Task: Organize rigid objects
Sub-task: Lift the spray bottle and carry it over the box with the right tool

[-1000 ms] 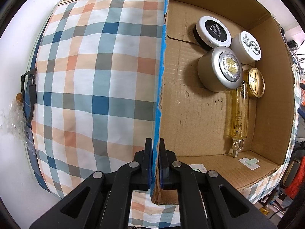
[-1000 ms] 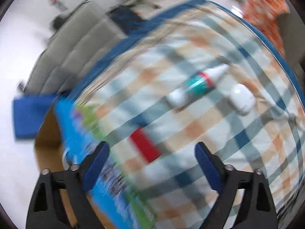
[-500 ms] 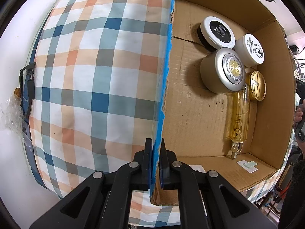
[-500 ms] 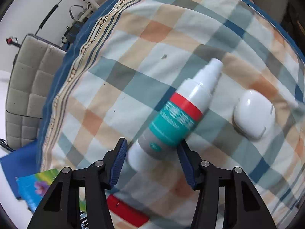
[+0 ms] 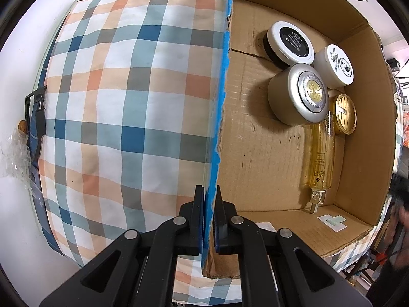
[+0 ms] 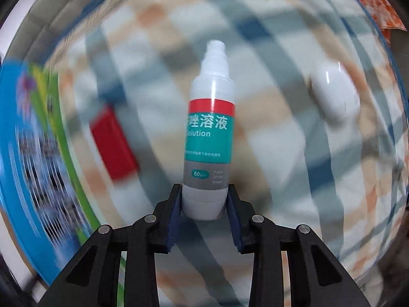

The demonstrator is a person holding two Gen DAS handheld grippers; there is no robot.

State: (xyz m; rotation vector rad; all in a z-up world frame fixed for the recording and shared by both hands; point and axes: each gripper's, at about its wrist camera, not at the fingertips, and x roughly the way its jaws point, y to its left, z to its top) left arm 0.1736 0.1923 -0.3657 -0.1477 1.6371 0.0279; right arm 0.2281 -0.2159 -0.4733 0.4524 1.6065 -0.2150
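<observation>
Landmark: the cardboard box (image 5: 268,153) on the plaid cloth (image 5: 122,107).
Left gripper (image 5: 209,204): clenched on the box's blue-edged wall, one finger outside it and one inside, as a second ago.
Box contents: toward the far-right corner, a black-topped jar (image 5: 294,42), a white jar (image 5: 337,65), a silver jar (image 5: 304,93) and a small gold lid (image 5: 343,113), huddled close. A gold bottle (image 5: 319,158) lies along the right wall, its neck toward the near wall. None has shifted.
Red item (image 6: 113,143): blurred, outside the box, between the box's printed blue side (image 6: 28,166) and the spray bottle.
Spray bottle (image 6: 209,133): outside the box. Long axis runs straight away from the camera, nozzle pointing away, flat base nearest. Half a second ago it lay slantwise on the cloth.
Right gripper (image 6: 204,202): jaws have just been closing; the pads now press both sides of the bottle's base. A second ago they stood wide, with the bottle far off.
White rounded case (image 6: 334,94): right of the bottle, apart from it.
</observation>
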